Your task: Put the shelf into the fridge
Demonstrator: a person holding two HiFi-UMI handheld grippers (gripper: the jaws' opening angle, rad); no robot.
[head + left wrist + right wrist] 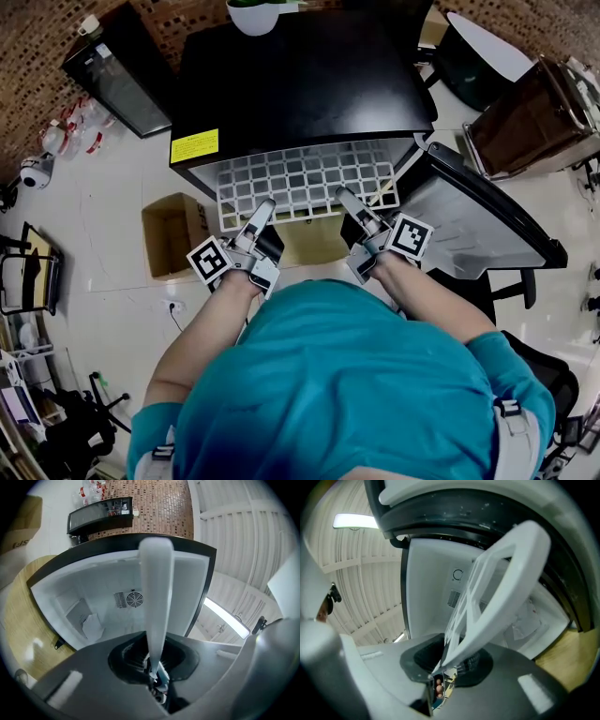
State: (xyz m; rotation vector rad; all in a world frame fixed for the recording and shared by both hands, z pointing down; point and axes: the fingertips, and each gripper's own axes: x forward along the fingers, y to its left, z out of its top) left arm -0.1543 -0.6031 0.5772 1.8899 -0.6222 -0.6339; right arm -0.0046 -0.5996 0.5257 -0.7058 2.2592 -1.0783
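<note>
The left gripper (265, 208) is clamped on the near rim of a white lattice shelf (305, 180). Its own view shows the rim edge-on, running straight up from between the closed jaws. The right gripper (347, 199) pinches the same rim further to the right, where the white frame and crossbars rise at a slant out of its jaws. The marker cubes on both grippers face up towards the head camera, above the forearms of a person in a teal shirt (347, 384).

The shelf sits at the open front of a black fridge (300, 84), with its near part sticking out towards the person. Its far part is hidden under the fridge's top in the head view. Both gripper views look past the rim into the fridge's white interior (108, 583), where a round fan vent (134, 599) is set in the back wall. A crumpled clear bag (93, 625) lies low inside, to the left of the vent.

The fridge door (478, 220) stands swung open to the right of the opening. A white bowl (255, 14) rests on the far edge of the fridge's top, and a yellow label (194, 145) marks its near left corner. A pale wooden board (314, 242) shows below the fridge's opening. An open cardboard box (169, 234) stands on the light floor just left of the fridge. Further left and back, a dark glass-fronted cabinet (117, 70) stands against a brick-patterned wall. A brown chair (530, 117) stands well to the right of the fridge.
</note>
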